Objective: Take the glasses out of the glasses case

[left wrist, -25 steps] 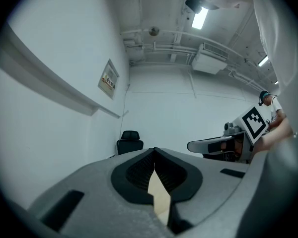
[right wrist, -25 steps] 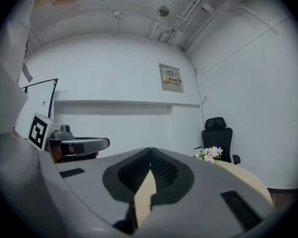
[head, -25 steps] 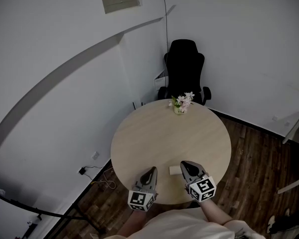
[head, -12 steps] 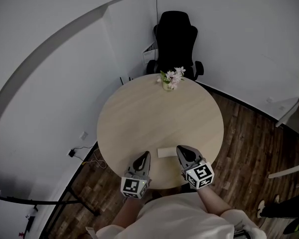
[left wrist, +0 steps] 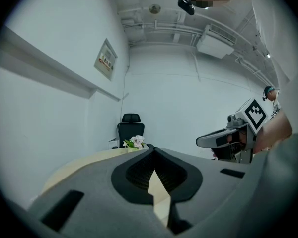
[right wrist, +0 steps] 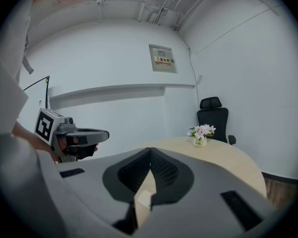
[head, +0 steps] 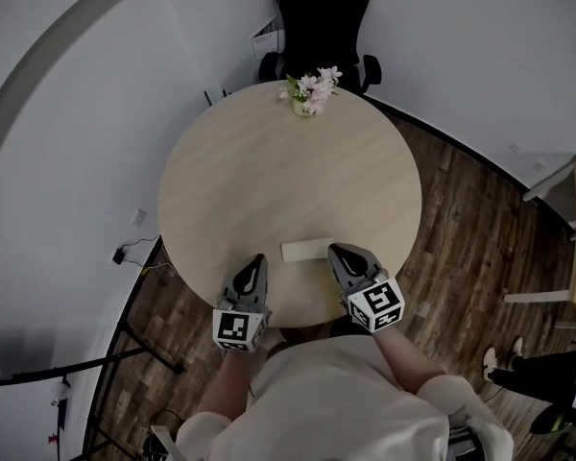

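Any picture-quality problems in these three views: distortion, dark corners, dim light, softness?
Head view: fisheye curves the walls, light dim and flat, yet the pale rectangular glasses case on the round light-wood table reads clearly. Left gripper view and right gripper view: black rounded corners, brighter light, black office chair small but sharp.

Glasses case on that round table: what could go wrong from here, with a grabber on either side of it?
1. The glasses case lies near the front edge of the table. A clumsy nudge could slide it off onto the floor.
2. The left gripper and right gripper both have their jaws shut. Unless they open first, they would likely shove the case rather than grip it.
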{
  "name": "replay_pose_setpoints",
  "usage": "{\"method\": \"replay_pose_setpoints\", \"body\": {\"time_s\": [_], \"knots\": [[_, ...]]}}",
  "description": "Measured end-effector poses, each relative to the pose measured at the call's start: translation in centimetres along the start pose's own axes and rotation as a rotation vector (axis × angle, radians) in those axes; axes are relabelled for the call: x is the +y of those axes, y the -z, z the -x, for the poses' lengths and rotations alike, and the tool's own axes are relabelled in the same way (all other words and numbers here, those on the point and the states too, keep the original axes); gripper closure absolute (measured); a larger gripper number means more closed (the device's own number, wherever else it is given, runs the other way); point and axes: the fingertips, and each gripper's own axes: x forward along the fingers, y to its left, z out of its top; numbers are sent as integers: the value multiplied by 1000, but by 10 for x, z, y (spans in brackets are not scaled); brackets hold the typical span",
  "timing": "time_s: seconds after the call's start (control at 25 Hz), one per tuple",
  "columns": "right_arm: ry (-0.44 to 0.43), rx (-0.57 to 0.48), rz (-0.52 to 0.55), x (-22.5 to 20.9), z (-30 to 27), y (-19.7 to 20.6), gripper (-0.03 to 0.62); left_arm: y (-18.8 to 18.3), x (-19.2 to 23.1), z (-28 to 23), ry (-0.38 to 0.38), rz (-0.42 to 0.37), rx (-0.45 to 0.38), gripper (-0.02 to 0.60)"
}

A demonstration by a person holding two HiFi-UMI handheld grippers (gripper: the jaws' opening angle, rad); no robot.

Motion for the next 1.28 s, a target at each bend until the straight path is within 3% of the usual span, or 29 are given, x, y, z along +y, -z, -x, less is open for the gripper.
{"method": "replay_pose_setpoints", "body": {"time_s": [0.52, 0.64, 0.88, 1.04, 1.12, 1.28], "knots": [[0, 104, -68, -16, -1, 55, 580, 62, -13, -16, 12, -2, 134, 577], [-1, 121, -73, -17, 0, 62, 582, 77, -22, -20, 43, -58, 195, 577], [0, 129, -122, -20, 0, 70, 582, 116, -38, -31, 165, -328, 387, 577], [3, 126, -153, -21, 2, 70, 581, 136, -54, -39, 271, -682, 481, 577], [3, 129, -157, -21, 2, 72, 581, 147, -64, -44, 332, -820, 516, 577], [-3, 132, -164, -21, 1, 73, 581, 173, -72, -52, 428, -944, 620, 577]]}}
